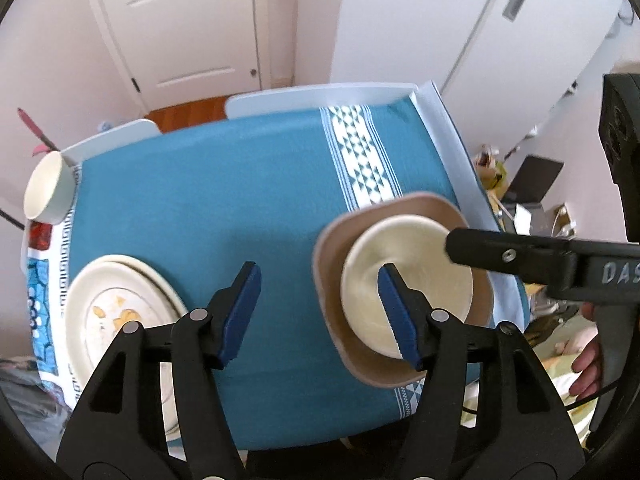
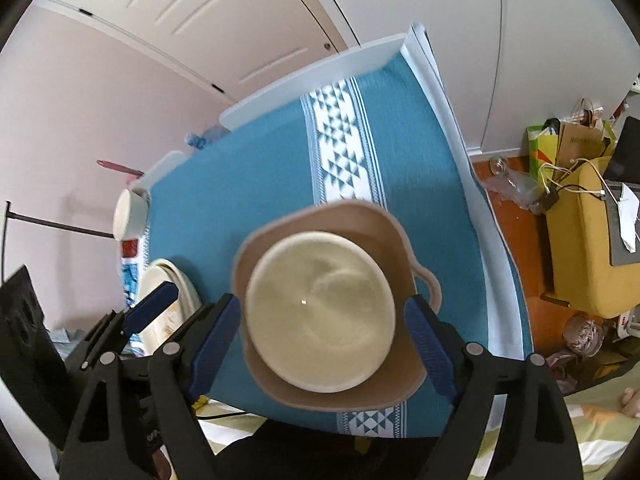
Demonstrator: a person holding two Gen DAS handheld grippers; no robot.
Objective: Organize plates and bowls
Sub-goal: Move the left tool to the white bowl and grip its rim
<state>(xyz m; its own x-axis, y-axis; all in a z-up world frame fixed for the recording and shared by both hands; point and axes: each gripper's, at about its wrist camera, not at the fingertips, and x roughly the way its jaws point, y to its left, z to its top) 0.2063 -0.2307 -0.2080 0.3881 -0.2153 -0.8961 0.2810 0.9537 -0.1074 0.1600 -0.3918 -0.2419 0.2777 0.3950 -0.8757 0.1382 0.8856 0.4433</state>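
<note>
A cream bowl sits inside a tan, squarish dish with a small side handle, on the teal tablecloth. In the right wrist view, my right gripper hovers over them, open, with the bowl showing between its blue pads and a gap on each side. My left gripper is open over bare cloth just left of the dish, holding nothing. Its right finger overlaps the bowl in the left wrist view. A stack of cream plates lies at the left.
A small cream bowl stands at the table's far left edge, beside a red item. White chair backs line the far side. A yellow box and bags clutter the floor to the right. A person's hand holds the right gripper.
</note>
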